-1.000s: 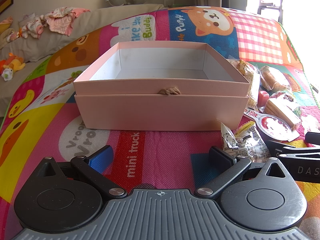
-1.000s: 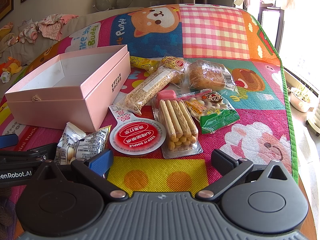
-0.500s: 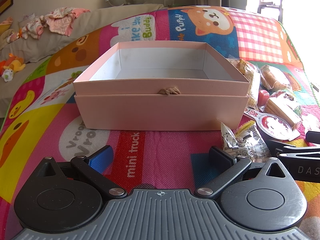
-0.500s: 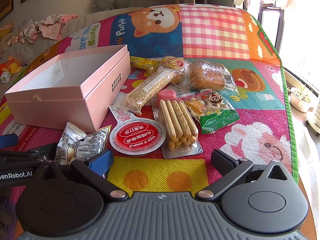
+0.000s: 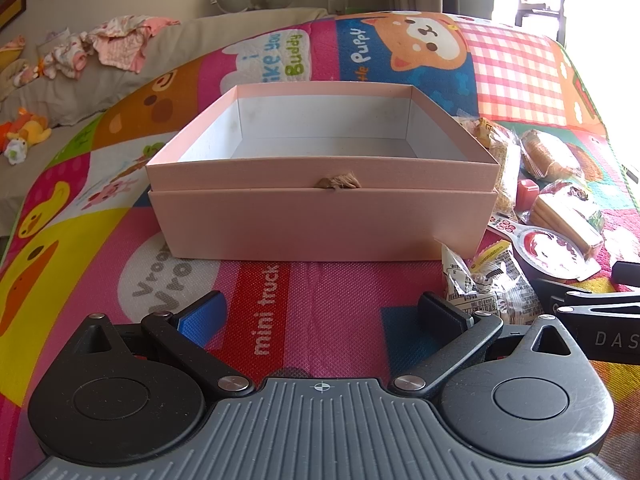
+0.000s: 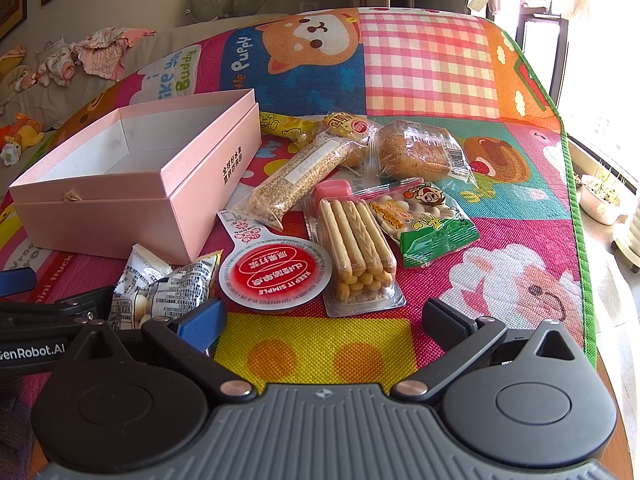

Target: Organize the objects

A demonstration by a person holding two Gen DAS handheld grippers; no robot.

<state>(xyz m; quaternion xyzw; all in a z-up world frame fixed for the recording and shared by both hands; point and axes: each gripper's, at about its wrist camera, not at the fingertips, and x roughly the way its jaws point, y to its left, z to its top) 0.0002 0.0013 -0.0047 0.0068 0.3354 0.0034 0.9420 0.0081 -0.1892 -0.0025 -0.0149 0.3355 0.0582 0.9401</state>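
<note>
**Both tongs wide, box empty, snacks in a heap beside it**

Here we are over the colourful play mat [image 6: 432,64], and the left tongs [image 5: 320,312] hover low, spread wide with nothing between them, facing the near wall of the pink box [image 5: 320,220]. The box sits open, its white inside bare, a small knot of cord [image 5: 339,182] poking out at the middle of the front seam.

Over to the right tongs [image 6: 324,320], also spread wide and holding nothing, low over a yellow patch of the mat. Ahead of them lies the whole spread, all of it on the mat to the right of the box. Nearest is the round red-and-white lidded cup [image 6: 276,272], lying flat. Just left of it, a crumpled silver-white packet [image 6: 168,288] rests against the box's near right corner. To the right of the cup, a clear tray of biscuit sticks [image 6: 356,248], with a pink cap [image 6: 332,190] at its far end. Touching that tray, a green-edged candy bag [image 6: 428,220]. Farther back, a long sesame bar [image 6: 296,176] leans diagonally toward the box, and behind it a wrapped cake [image 6: 416,152], a round yellow-red wrapped pastry [image 6: 352,126] and a yellow packet [image 6: 288,124] right beside the box's side wall.

In the left camera the right tongs' black body shows at the right edge, close to the silver-white packet.
</note>
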